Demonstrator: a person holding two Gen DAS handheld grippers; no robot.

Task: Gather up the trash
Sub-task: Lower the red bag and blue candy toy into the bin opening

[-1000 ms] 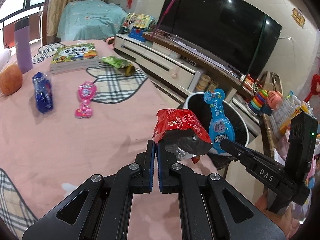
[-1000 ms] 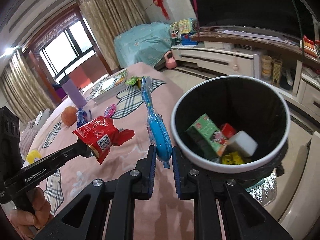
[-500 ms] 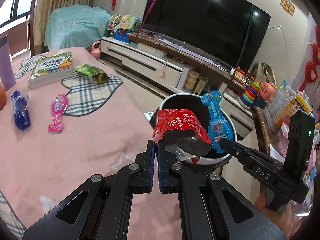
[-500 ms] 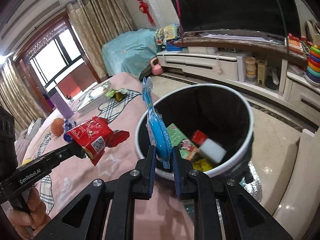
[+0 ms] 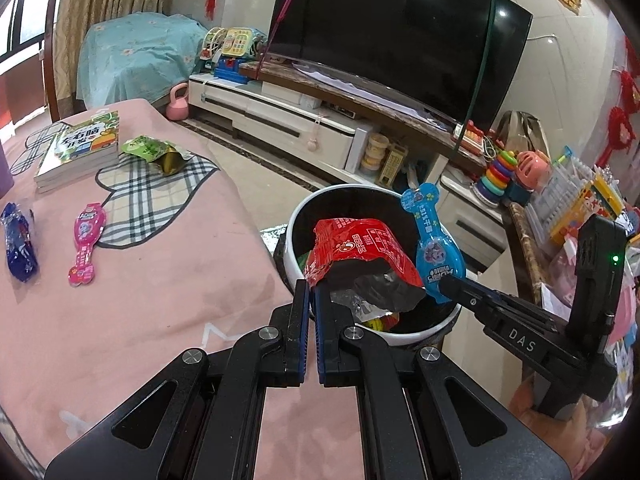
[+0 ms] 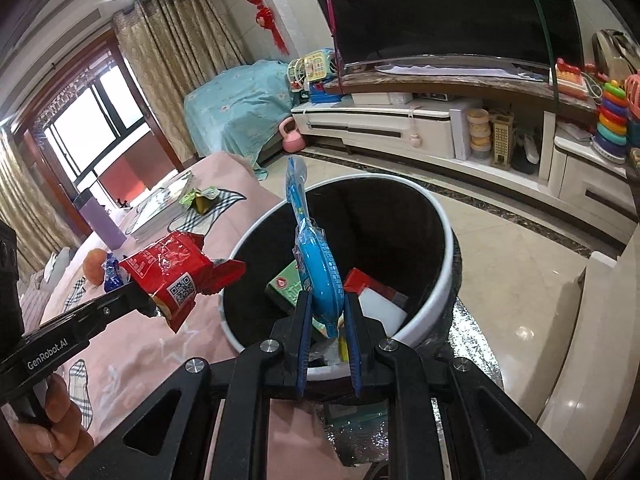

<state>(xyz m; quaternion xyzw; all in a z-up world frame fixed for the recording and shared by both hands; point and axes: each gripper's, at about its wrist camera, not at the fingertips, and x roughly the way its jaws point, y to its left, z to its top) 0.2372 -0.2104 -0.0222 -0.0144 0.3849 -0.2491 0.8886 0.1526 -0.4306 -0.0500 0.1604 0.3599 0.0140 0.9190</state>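
My left gripper (image 5: 311,286) is shut on a red snack bag (image 5: 360,252), held over the near rim of the white bin (image 5: 294,236). The bag also shows in the right wrist view (image 6: 172,276), at the bin's left rim. My right gripper (image 6: 326,300) grips a blue toy blister pack (image 6: 316,272) upright over the open bin (image 6: 444,220); its jaws have widened a little but still touch the pack. The pack shows in the left wrist view (image 5: 432,248). Cartons and other trash (image 6: 286,286) lie in the bin.
On the pink table (image 5: 140,312) lie a pink blister pack (image 5: 86,242), a blue wrapper (image 5: 18,244), a green wrapper (image 5: 156,154) and a book stack (image 5: 80,150). A TV cabinet (image 6: 440,128) and toys stand behind the bin.
Both grippers moved from the table toward the bin and now hold their items over it. The right jaws have widened slightly around the blue pack.
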